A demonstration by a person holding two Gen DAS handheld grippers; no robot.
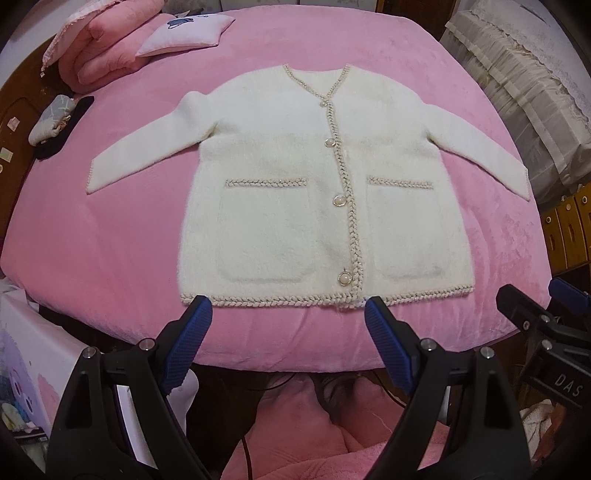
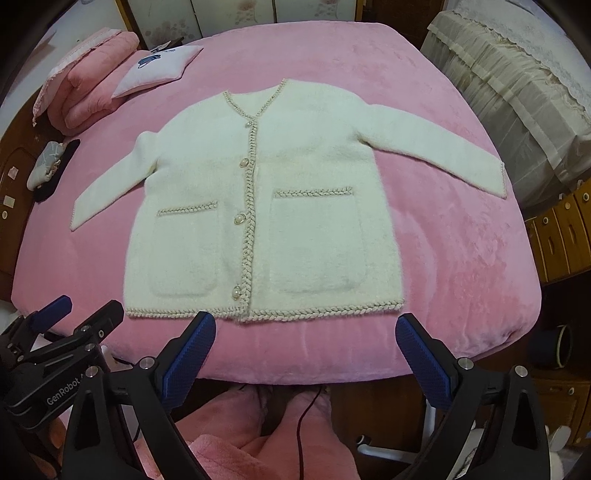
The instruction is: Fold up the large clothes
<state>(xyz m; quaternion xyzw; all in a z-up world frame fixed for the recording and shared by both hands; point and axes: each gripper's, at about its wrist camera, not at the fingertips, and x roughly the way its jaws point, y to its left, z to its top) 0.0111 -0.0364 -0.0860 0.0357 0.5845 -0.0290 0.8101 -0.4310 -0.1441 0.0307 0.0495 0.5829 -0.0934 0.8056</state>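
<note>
A fluffy white cardigan (image 1: 325, 192) (image 2: 258, 206) with braided beige trim, pearl buttons and two patch pockets lies flat, face up, on the pink bed (image 1: 110, 236) (image 2: 461, 258), with both sleeves spread outward. My left gripper (image 1: 288, 314) hovers open just in front of the hem, nothing between its blue pads. My right gripper (image 2: 306, 328) is also open and empty, over the hem's right half near the bed's front edge. Each gripper shows at the other view's edge: the right one (image 1: 532, 306), the left one (image 2: 81, 314).
A folded pink quilt (image 1: 107, 55) (image 2: 92, 85) and a pale pillow (image 1: 184, 33) (image 2: 159, 70) sit at the bed's far left corner. Small grey and black items (image 1: 55, 122) lie at the left edge. A lace-covered piece of furniture (image 2: 517, 92) and wooden drawers (image 2: 561, 236) stand to the right.
</note>
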